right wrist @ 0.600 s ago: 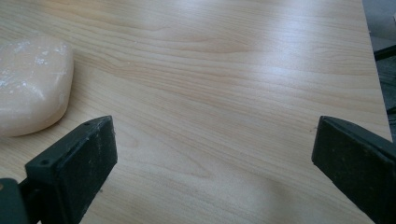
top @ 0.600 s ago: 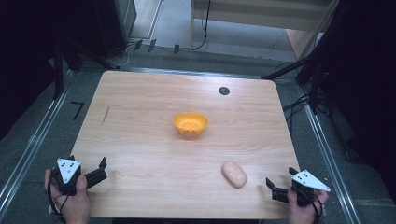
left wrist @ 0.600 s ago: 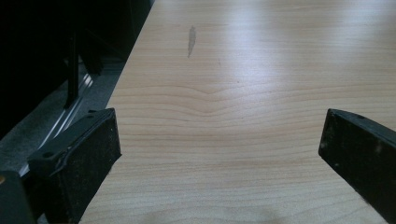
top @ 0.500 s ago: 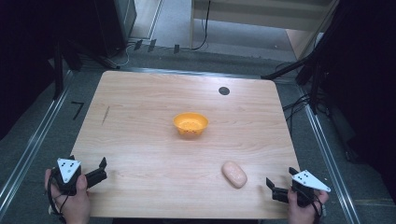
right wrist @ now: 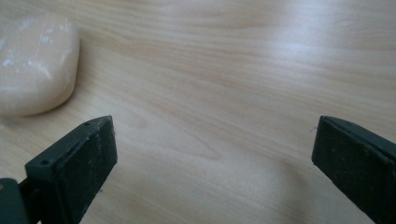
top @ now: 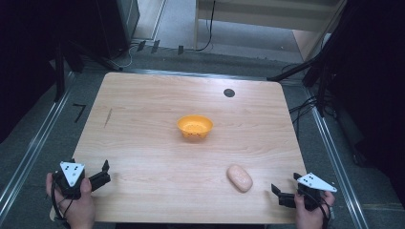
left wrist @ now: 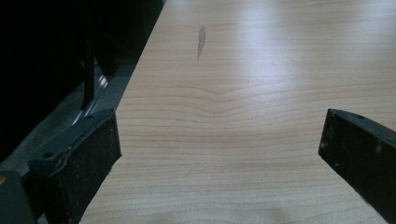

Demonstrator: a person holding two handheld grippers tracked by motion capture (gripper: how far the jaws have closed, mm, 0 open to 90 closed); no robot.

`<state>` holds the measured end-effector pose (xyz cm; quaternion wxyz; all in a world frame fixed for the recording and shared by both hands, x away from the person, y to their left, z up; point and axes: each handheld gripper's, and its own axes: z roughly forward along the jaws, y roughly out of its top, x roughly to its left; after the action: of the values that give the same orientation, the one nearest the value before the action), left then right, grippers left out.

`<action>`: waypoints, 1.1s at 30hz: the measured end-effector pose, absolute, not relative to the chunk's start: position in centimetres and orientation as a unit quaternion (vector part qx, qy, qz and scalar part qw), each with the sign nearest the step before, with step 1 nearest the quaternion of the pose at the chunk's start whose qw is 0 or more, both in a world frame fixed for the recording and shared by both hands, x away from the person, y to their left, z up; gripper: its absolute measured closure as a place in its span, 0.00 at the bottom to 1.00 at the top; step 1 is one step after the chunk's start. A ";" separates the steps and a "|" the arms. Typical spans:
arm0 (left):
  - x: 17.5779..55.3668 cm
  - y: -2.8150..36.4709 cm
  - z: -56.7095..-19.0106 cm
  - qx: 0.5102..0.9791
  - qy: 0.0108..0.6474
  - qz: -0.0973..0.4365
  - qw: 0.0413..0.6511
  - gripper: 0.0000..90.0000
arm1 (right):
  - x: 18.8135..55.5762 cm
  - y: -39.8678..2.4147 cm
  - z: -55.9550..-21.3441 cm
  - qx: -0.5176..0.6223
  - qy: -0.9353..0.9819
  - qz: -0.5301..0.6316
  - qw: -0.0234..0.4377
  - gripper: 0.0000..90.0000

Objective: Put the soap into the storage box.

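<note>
Lab: railed floor (top: 28,152), cables (top: 305,107), bare table (top: 157,157).

Orange bowl (top: 195,127) mid-table (top: 143,119); pale oval lump (top: 239,178) near right gripper (top: 282,194)

Table (top: 143,143) — bowl (top: 195,127), pale lump (top: 239,178).

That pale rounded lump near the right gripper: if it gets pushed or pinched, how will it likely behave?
The lump is a smooth, rounded oval lying flat on the table, so a push would probably slide or rock it rather than tip it. Its glossy highlights hint at a slick surface, so the jaws might slip. Whether it is soft can't be told.
</note>
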<state>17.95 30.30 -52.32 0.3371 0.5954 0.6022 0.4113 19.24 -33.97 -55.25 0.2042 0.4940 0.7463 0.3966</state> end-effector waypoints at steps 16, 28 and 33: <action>18.0 30.1 -52.4 0.602 0.596 0.409 0.339 0.00 | 21.0 -32.2 -52.9 0.465 0.801 0.333 0.179 0.01; 17.8 30.2 -52.3 0.606 0.590 0.406 0.347 0.00 | 22.3 -30.4 -52.0 0.454 0.828 0.301 0.136 0.01; 17.9 30.1 -52.3 0.608 0.589 0.406 0.344 0.00 | 22.8 -29.7 -51.9 0.446 0.836 0.292 0.126 0.01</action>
<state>17.88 30.14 -52.34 0.3437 0.6079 0.5892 0.4064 22.84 -29.72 -51.86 0.1264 0.4464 0.8363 0.2922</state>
